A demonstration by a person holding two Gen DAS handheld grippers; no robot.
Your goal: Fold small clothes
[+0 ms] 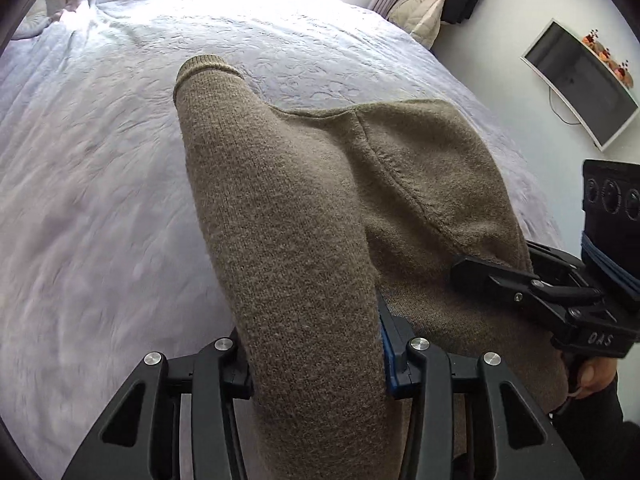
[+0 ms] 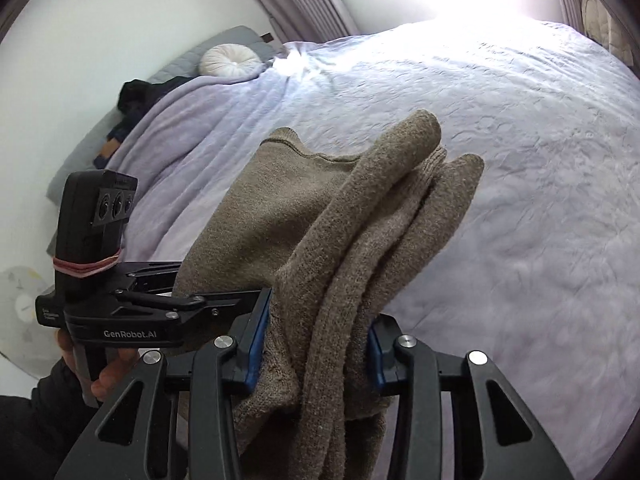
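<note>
On my left side, the left gripper (image 1: 316, 364) is clamped on a thick roll of the brown knit sweater (image 1: 320, 220), and its cuffed sleeve end (image 1: 208, 70) pokes out past the fingers toward the pale quilted bedspread (image 1: 100, 160). The sweater hangs between both tools, lifted above the bed rather than lying on it. To the right in that view I see the right gripper (image 1: 520, 276) biting the other edge, and a hand (image 1: 596, 376) on its handle.

From the right wrist, the right gripper (image 2: 316, 352) is closed on several bunched layers of the sweater (image 2: 280, 220), with loose folds (image 2: 420, 152) sticking out beyond the blue pads (image 2: 256, 344). The left gripper (image 2: 192, 300) sits just beside, on the same garment.

My worry: both grips hold wads, not clean edges. If I pull them apart to spread it, an inner layer may slip free and the sweater would drop crooked. The dangling sleeve could also tuck under as I lower it, spoiling the fold
</note>
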